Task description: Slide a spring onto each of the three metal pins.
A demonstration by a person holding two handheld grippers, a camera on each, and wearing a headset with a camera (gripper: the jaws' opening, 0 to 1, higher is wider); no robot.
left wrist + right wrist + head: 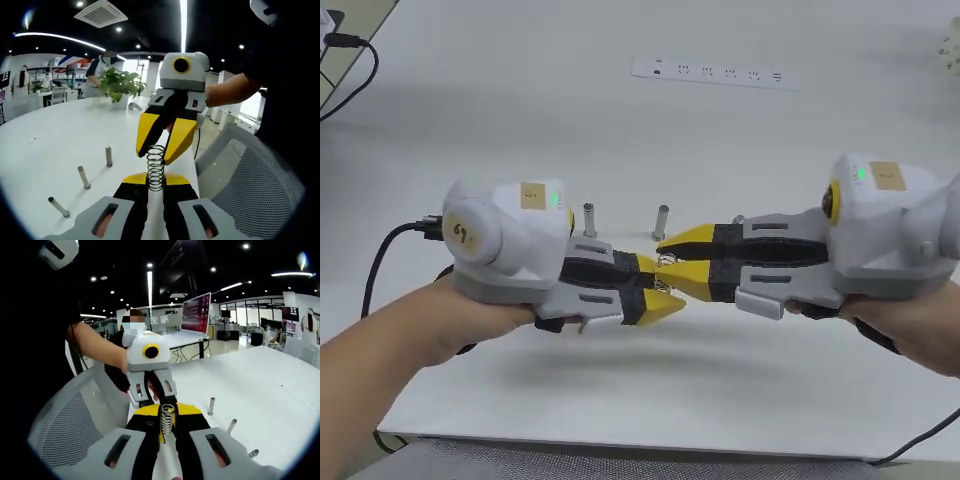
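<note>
Spring: gripped at both ends, left gripper and right gripper clamped shut; pins just beyond.

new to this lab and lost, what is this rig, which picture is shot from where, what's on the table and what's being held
There is no robot here. A person holds a left gripper and a right gripper, one in each hand, and each has two yellow-tipped jaws. The wide picture comes from a headset camera looking down at the white table. The two round pictures come from cameras riding on the grippers, each looking along its own jaws. On the table stand three metal pins, with a power strip further back. The grippers meet tip to tip, and both seem to pinch one small spring between them.
</note>
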